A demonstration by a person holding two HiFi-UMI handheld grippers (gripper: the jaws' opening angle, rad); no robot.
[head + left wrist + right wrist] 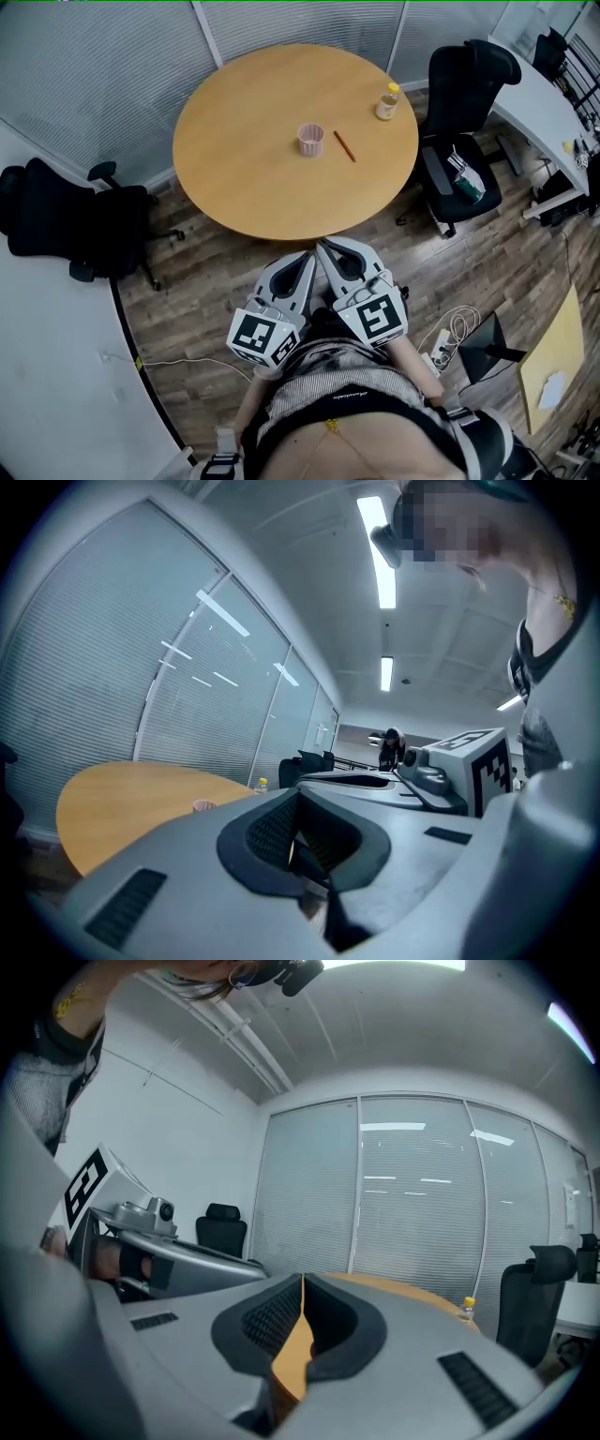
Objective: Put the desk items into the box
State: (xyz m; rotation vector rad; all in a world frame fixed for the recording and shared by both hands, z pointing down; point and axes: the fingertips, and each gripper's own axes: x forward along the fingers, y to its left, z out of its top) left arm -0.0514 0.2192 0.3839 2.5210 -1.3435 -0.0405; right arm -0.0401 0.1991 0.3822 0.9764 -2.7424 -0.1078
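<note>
On the round wooden table (244, 178) a pink ribbed cup (310, 140) stands near the middle. An orange pencil (344, 145) lies just right of it, and a small yellow-capped bottle (387, 101) stands at the far right rim. No box shows in any view. Both grippers are held close to the person's body, short of the table's near edge, tips side by side. My left gripper (308, 254) is shut and empty, as is my right gripper (322, 246). The left gripper view shows its jaws (298, 797) together, with the cup (202, 805) and the bottle (261, 785) far beyond. In the right gripper view the jaws (302, 1281) meet and the bottle (467, 1309) is at right.
Black office chairs stand at the left (75, 220) and the right (464, 103) of the table. A white desk (539, 103) runs along the far right. Cables and a power strip (448, 336) lie on the wood floor. Blinds and glass walls close off the back.
</note>
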